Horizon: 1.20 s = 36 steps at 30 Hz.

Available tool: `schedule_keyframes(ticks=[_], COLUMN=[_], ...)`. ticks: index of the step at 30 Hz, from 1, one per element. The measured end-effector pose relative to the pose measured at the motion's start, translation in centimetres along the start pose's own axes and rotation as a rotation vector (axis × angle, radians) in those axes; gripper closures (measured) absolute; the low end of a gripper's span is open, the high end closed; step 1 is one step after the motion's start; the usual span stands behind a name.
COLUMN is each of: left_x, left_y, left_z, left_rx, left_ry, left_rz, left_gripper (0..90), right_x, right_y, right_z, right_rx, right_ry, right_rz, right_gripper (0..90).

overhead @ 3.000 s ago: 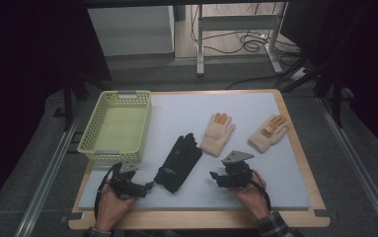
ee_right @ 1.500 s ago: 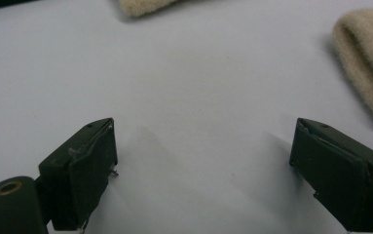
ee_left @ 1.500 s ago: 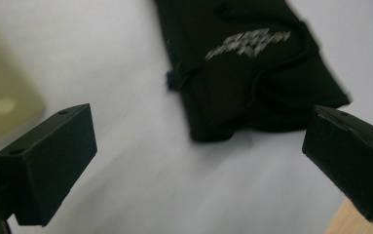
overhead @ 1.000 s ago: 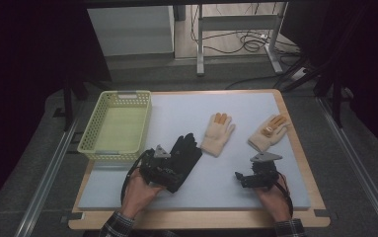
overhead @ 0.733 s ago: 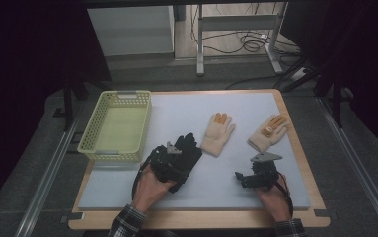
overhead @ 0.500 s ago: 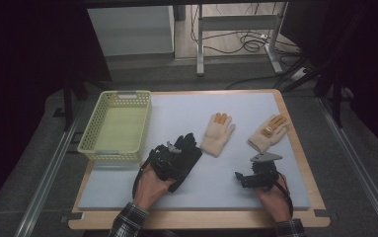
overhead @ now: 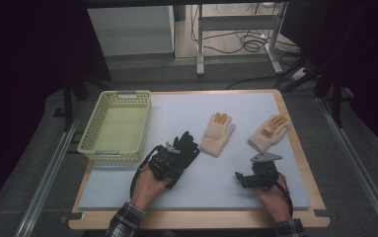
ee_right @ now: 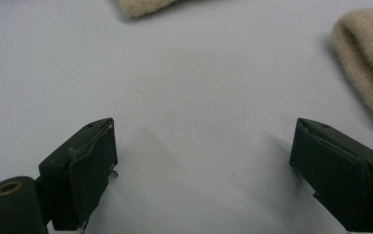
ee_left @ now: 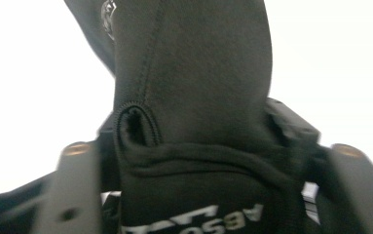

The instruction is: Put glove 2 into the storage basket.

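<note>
Grasp step: my left gripper (overhead: 169, 160) jaws have just been closing, now clamped on the black glove (ee_left: 194, 97); right gripper (ee_right: 203, 165) gapes, idle; next: lift toward the basket (overhead: 90, 148) beyond-left.

Black glove (ee_left: 194, 112) cuff beyond frame

Colours on the table

Black glove (overhead: 184, 150) with pale lettering; two cream gloves (overhead: 217, 134) (overhead: 268, 134) with orange fingertips; pale yellow-green basket (overhead: 116, 126); light grey-blue mat (overhead: 216, 182) on a tan wood table (overhead: 295, 143); plaid sleeves (overhead: 125, 223).
</note>
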State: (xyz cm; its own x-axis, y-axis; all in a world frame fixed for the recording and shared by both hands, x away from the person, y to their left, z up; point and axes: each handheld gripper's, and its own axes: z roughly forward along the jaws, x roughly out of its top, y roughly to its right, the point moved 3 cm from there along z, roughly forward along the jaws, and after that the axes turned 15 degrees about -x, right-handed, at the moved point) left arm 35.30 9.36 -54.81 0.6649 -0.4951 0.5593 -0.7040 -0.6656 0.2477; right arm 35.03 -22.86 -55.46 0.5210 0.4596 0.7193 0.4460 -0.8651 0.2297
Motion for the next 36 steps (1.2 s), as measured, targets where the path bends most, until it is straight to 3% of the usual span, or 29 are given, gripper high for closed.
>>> schedule_keyframes(ticks=[2, 6, 14, 27, 36], left_x=[0.0, 0.3, 1.8, 5.3, 6.9], left_y=[0.0, 0.2, -0.1, -1.5, -3.8], left_z=[-0.1, -0.5, -2.4, -6.8, -10.1], left_rx=[-0.001, 0.025, 0.012, 0.069, 0.145], left_ry=[0.001, -0.009, 0.039, 0.086, 0.102], left_rz=[-0.004, 0.032, 0.016, 0.011, -0.003], left_gripper=[52.6, 62.0, 61.6, 60.8, 60.2], right_x=[0.0, 0.0, 0.0, 0.0, 0.0], right_y=[0.0, 0.0, 0.0, 0.0, 0.0], right_z=[0.0, 0.0, 0.0, 0.0, 0.0], right_rx=[0.000, 0.000, 0.000, 0.000, 0.000], right_ry=[0.000, 0.000, 0.000, 0.001, 0.002], right_rz=[0.000, 0.000, -0.001, -0.002, -0.002], right_gripper=[9.7, 9.7, 9.7, 9.7, 9.7])
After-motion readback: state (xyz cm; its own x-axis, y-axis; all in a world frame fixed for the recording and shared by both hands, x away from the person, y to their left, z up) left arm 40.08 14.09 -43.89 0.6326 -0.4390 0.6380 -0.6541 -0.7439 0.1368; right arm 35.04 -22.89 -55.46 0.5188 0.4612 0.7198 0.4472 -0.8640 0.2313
